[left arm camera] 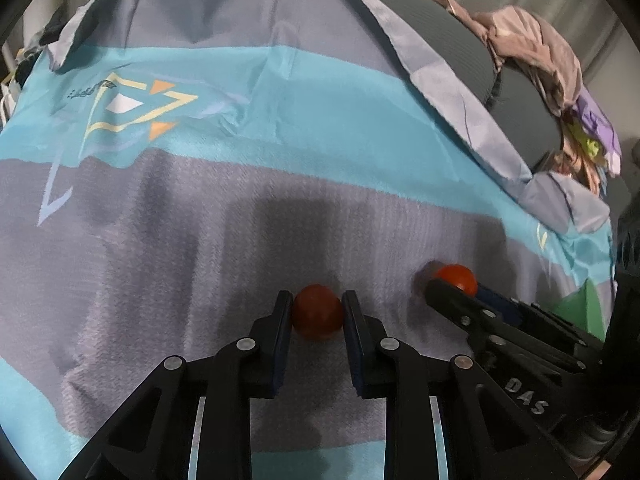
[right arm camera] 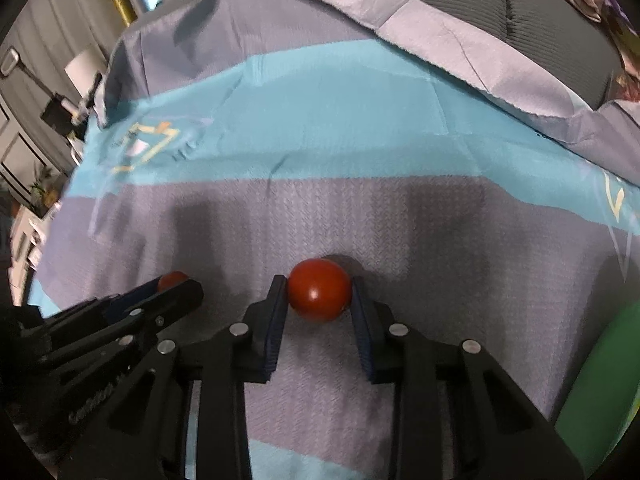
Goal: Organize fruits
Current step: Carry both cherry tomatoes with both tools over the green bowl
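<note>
My left gripper [left arm camera: 317, 304] is shut on a small red tomato [left arm camera: 317, 312], held between its blue pads just above the striped cloth [left arm camera: 280, 120]. My right gripper [right arm camera: 319, 286] is shut on a second red tomato [right arm camera: 319, 290]. In the left wrist view the right gripper [left arm camera: 460, 286] shows at the right with its tomato [left arm camera: 458, 276]. In the right wrist view the left gripper [right arm camera: 180, 284] shows at the left with its tomato [right arm camera: 172, 279] partly hidden.
A blue and grey cloth [right arm camera: 320, 120] covers the surface. A green object [right arm camera: 600, 380] lies at the right, also in the left wrist view [left arm camera: 584, 312]. A pile of crumpled clothes [left arm camera: 540, 64] sits on a dark cushion [left arm camera: 448, 40] behind.
</note>
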### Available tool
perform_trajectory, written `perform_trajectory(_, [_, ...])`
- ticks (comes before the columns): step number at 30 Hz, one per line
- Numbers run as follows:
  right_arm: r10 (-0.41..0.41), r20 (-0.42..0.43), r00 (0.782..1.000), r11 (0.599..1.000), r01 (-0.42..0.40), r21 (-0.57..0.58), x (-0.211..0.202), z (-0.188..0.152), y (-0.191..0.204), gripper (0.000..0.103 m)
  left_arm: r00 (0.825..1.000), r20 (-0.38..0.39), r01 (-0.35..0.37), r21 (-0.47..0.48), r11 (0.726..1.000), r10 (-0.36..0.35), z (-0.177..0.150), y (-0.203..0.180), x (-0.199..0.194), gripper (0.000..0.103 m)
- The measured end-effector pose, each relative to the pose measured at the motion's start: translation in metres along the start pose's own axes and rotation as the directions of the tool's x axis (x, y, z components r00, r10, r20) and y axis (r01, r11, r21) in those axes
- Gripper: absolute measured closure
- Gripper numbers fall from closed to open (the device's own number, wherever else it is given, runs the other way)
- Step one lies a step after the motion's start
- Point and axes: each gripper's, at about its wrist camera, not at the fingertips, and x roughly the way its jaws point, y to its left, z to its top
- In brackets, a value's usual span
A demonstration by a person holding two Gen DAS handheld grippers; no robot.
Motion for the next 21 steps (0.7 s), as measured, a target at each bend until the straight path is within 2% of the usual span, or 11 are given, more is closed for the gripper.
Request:
perform_trajectory(5, [0.081,0.036,0.996,0.995,-0.083,0.057,-0.033,0.002,-0.005,0.071,0.999,0.038,0.027,0.006,1.000,-0.027,0.004,-0.004,-0.024,0.078])
perform_trajectory(11, [0.175,0.094,0.980,0.976,-0.185,0.112,-0.082,-0.005,-0.012,0.071,0.993,0.080,0.088,0.022,0.996,-0.089,0.005,-0.019,-0.059,0.078])
perform_trajectory(16, [0.153,0.184,0.971,0.975,-0.179,0.134,-0.135,-0.018,-0.021,0.071,0.985,0.128,0.107,0.070,0.992,-0.115,-0.002,-0.041,-0.089,0.078])
perform_trajectory(18, [0.120,0.218,0.969,0.975,-0.157,0.158,-0.156,-0.026,-0.031,0.071,0.981,0.133,0.128,0.099,0.987,-0.141,-0.008,-0.051,-0.098,0.078])
perform_trajectory(21, [0.052,0.286,0.957,0.976,-0.110,0.190,-0.191,-0.042,-0.048,0.071,0.978,0.149,0.123,0.145,0.982,-0.145,-0.015,-0.069,-0.110,0.078])
